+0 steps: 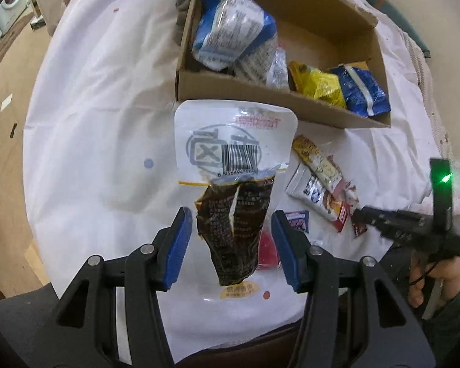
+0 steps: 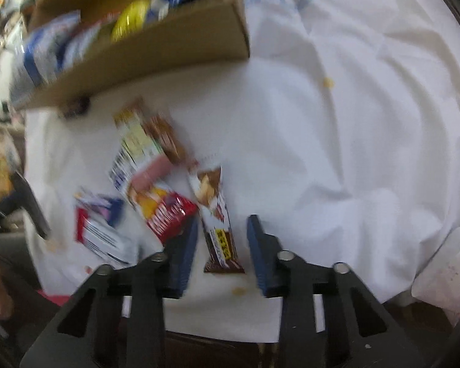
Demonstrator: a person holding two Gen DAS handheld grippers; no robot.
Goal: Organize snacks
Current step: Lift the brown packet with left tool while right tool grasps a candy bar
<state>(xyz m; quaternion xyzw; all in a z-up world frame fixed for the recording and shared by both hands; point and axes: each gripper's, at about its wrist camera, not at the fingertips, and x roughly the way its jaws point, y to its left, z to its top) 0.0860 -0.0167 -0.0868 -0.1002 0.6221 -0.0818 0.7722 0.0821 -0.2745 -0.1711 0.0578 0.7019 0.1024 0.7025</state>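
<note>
A white and dark brown snack bag (image 1: 233, 178) with a barcode lies on the white cloth in front of the cardboard box (image 1: 260, 98). My left gripper (image 1: 230, 227) is open, its blue pads on either side of the bag's dark lower part. The box holds a blue-white bag (image 1: 230, 27), a yellow packet (image 1: 319, 84) and a blue packet (image 1: 363, 89). My right gripper (image 2: 220, 239) is open around a brown chocolate bar (image 2: 217, 224) lying on the cloth. It also shows in the left wrist view (image 1: 362, 214), at the right.
Several small snack packets lie in a loose pile (image 1: 319, 178) on the cloth, also seen in the right wrist view (image 2: 147, 165), left of the bar. The box (image 2: 156, 46) stands behind them. The table's front edge (image 1: 230, 337) is close below both grippers.
</note>
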